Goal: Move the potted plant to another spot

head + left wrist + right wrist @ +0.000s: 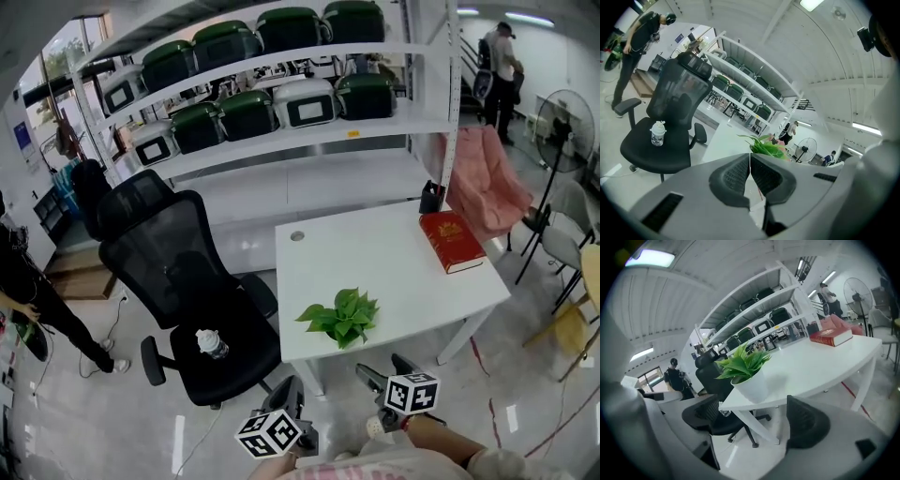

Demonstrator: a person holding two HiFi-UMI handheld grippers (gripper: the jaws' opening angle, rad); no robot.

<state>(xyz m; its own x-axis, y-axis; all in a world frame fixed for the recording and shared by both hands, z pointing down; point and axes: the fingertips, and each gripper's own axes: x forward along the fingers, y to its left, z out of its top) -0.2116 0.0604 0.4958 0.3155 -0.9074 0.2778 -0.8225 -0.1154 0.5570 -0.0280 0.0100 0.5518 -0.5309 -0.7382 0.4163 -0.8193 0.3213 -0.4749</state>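
The potted plant [342, 317], green leaves in a white pot [752, 386], stands at the near left corner of the white table [394, 272]. My right gripper [384, 371] is just in front of the table's near edge, below the plant. In the right gripper view it [757, 420] is open, the pot ahead of the pads and not between them. My left gripper [291, 398] hangs lower left, off the table. In the left gripper view its [750, 176] pads meet with nothing between them, and the plant's leaves [766, 144] show just beyond.
A red book [452, 241] lies at the table's far right. Left of the table stands a black office chair [178, 272] with a small cup [211, 343] on its seat. Shelves of green cases [272, 75] stand behind, with a pink-draped chair [483, 183], a fan [562, 122] and people around.
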